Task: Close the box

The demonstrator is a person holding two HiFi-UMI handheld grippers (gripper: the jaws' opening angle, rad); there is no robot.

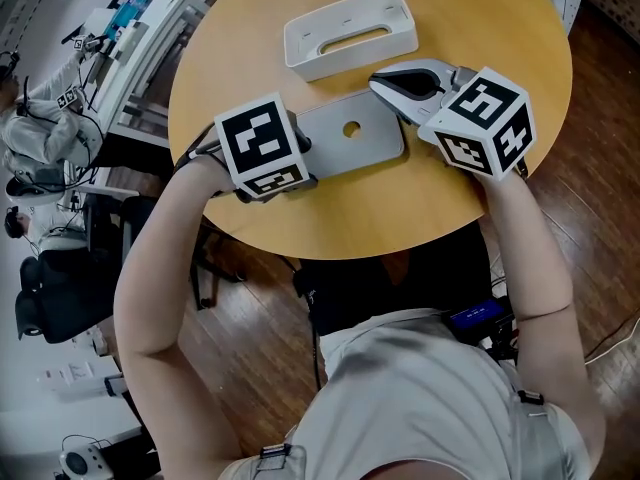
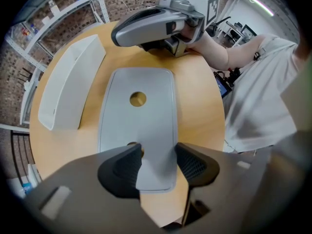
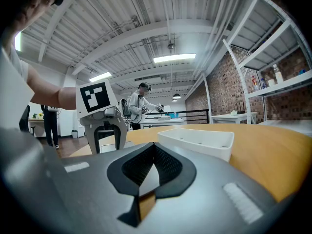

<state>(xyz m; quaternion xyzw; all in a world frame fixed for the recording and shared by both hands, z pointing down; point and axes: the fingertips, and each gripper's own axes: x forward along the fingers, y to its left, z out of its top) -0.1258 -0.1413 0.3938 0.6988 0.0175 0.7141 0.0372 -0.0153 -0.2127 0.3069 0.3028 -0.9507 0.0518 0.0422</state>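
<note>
A white open box (image 1: 350, 36) stands at the far side of the round wooden table (image 1: 400, 213). A flat grey lid (image 1: 375, 136) with a round hole lies on the table in front of the box. My left gripper (image 2: 158, 162) points straight down over the lid's (image 2: 141, 121) left end. Its jaws stand apart with that end showing between them, and I cannot tell whether the pads touch it. My right gripper (image 1: 380, 83) lies level at the lid's right end, with its tips together and nothing between them. The right gripper view shows the box (image 3: 195, 140) and the left gripper (image 3: 107, 143).
The table's edge curves close behind both grippers. White shelving (image 1: 130, 38) and dark chairs (image 1: 60, 288) stand left of the table on a wooden floor. People work at benches (image 3: 139, 106) in the background. A brick wall with shelves (image 3: 273, 82) is on the right.
</note>
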